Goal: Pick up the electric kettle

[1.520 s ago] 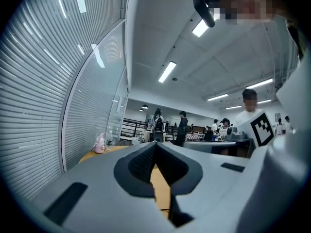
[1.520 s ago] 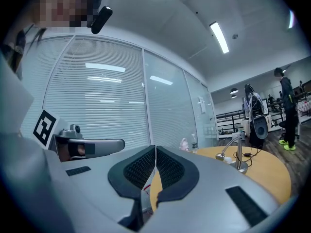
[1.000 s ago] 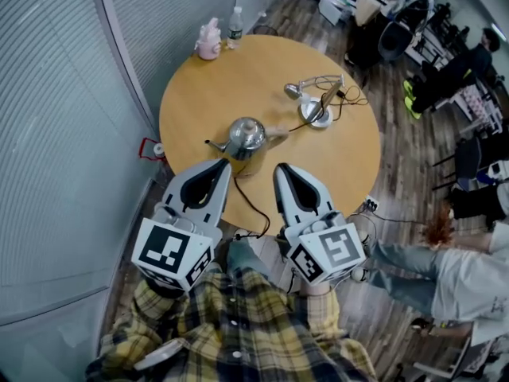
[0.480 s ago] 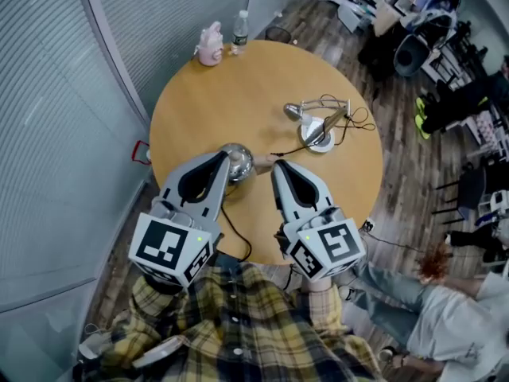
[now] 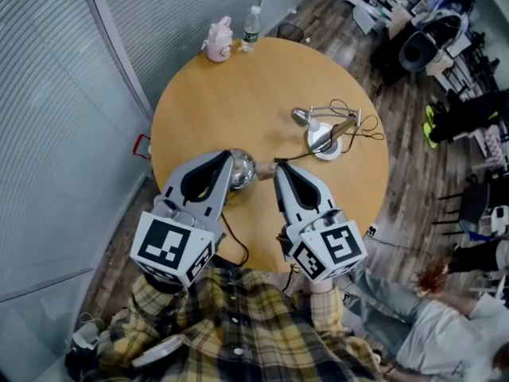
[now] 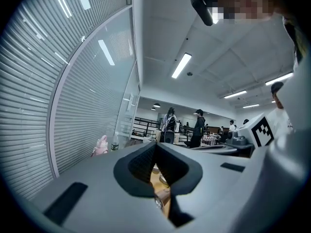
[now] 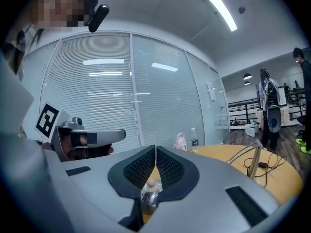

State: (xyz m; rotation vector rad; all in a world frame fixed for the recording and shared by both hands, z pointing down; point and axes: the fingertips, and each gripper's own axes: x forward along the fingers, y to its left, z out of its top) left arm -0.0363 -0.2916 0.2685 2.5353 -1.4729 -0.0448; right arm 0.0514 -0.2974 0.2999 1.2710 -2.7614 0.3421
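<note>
"What hems things in on the left?"

"A wall of blinds [image 5: 56,118] curves close round the worktop [image 5: 238,86], whose middle lies bare."

"And the grippers?"

"The left gripper [image 5: 226,160] has its jaws together, empty. The kettle [image 5: 242,169] sits just beside its tip, towards the near edge. Next comes the right gripper [image 5: 279,167], likewise closed and empty, then a lamp [image 5: 324,143]."

"The kettle itself?"

"Round, shiny steel, pale knob on top."

- Head view is looking steeply down from above the near edge of the table [image 5: 238,94].
- Both gripper views are looking roughly level, low and close, toward the far side.
- All are sharing the kettle [image 5: 242,168] and the pink bottle [image 5: 219,42].
</note>
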